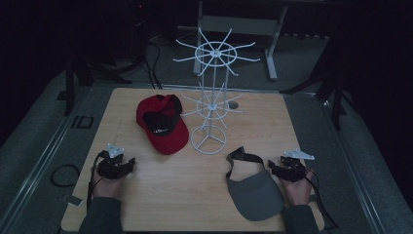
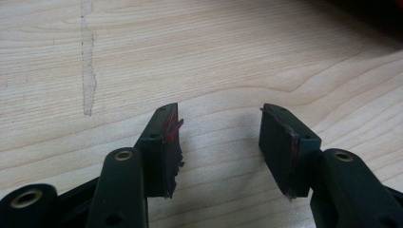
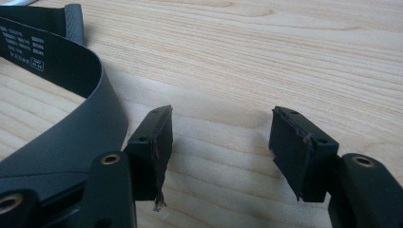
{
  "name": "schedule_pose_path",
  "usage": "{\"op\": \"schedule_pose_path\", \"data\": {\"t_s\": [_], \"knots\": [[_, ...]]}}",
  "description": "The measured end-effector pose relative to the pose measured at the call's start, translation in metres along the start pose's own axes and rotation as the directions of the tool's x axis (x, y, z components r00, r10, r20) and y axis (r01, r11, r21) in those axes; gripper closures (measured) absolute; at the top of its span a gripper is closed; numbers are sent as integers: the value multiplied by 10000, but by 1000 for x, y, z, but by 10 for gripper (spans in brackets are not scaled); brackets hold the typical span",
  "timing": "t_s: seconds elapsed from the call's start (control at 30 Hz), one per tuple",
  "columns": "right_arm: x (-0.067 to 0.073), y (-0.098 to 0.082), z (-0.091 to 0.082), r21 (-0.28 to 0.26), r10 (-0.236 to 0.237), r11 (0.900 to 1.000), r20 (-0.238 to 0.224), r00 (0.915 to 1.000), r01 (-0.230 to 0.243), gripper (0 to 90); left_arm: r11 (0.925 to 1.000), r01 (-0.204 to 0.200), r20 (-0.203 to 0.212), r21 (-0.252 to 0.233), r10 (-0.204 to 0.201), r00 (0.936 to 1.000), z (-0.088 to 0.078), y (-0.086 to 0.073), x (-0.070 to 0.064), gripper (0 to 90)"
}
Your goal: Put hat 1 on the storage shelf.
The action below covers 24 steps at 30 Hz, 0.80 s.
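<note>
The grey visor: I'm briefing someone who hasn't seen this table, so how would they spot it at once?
Start at the white wire rack standing mid-table. Come toward the near right corner: the grey visor lies flat there, just beside the right gripper. Unlike the red cap left of the rack, it is crownless, only a brim and strap.

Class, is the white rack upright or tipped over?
Upright: the rack stands on its round base on the table, pole vertical, arms spread.

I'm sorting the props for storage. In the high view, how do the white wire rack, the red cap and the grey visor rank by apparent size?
1. white wire rack, clearly largest.
2. and 3. red cap and grey visor: they look about alike, and the visor lies nearer the camera, so no ranking between them.
</note>
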State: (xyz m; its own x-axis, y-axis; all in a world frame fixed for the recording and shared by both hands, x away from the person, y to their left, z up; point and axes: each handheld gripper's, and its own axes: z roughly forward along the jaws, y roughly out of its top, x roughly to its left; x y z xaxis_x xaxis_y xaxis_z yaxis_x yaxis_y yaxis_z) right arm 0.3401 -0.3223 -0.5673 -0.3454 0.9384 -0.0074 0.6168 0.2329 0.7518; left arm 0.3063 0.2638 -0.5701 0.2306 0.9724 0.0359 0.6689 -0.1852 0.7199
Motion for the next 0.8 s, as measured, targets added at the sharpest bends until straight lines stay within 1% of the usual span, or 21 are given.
{"op": "schedule_pose_path", "data": {"t_s": [0.07, 0.1, 0.13, 0.2, 0.4, 0.47, 0.53, 0.57, 0.6, 0.63, 0.8], "knots": [[0, 0, 0, -2, -9, 10000, -3, 10000, 9, 401, 9999, 114, 73, 12, -114, 9999, 0, 0, 1, 498], [0, 0, 0, -3, -9, 10000, -7, 10000, 9, 401, 9997, 240, 184, 48, -241, 9995, 0, 0, 2, 499], [0, 0, 0, -1, -16, 10000, -12, 10000, 16, 397, 9997, 240, 184, 48, -241, 9995, 0, 0, 2, 503], [0, 0, 0, -3, -39, 10000, -36, 10000, 39, 393, 9994, 321, 309, 84, -324, 9990, 0, 0, 3, 504], [0, 0, 0, 9, -95, 10000, -63, 9999, 95, 385, 9996, 273, 390, 120, -277, 9989, 0, 0, 3, 516], [0, 0, 0, 10, -94, 10000, -63, 9999, 94, 385, 9993, 297, 471, 212, -306, 9984, -1, 1, 4, 521], [0, 0, 0, 12, -89, 10000, -63, 9999, 89, 385, 9986, 318, 549, 415, -341, 9979, -2, 3, 6, 548], [0, 0, 0, 14, -89, 10000, -66, 9999, 89, 385, 9984, 298, 580, 481, -326, 9978, -2, 4, 6, 552], [0, 0, 0, 13, -81, 10000, -73, 9999, 81, 383, 9987, 196, 554, 462, -221, 9982, -3, 5, 5, 558], [0, 0, 0, 13, -81, 10000, -73, 9999, 81, 383, 9987, 196, 554, 462, -221, 9982, -3, 5, 5, 560], [0, 0, 0, 14, -96, 10000, -80, 9999, 96, 383, 9978, -387, 1025, 530, 332, 9942, -10, 15, -1, 545]]}}
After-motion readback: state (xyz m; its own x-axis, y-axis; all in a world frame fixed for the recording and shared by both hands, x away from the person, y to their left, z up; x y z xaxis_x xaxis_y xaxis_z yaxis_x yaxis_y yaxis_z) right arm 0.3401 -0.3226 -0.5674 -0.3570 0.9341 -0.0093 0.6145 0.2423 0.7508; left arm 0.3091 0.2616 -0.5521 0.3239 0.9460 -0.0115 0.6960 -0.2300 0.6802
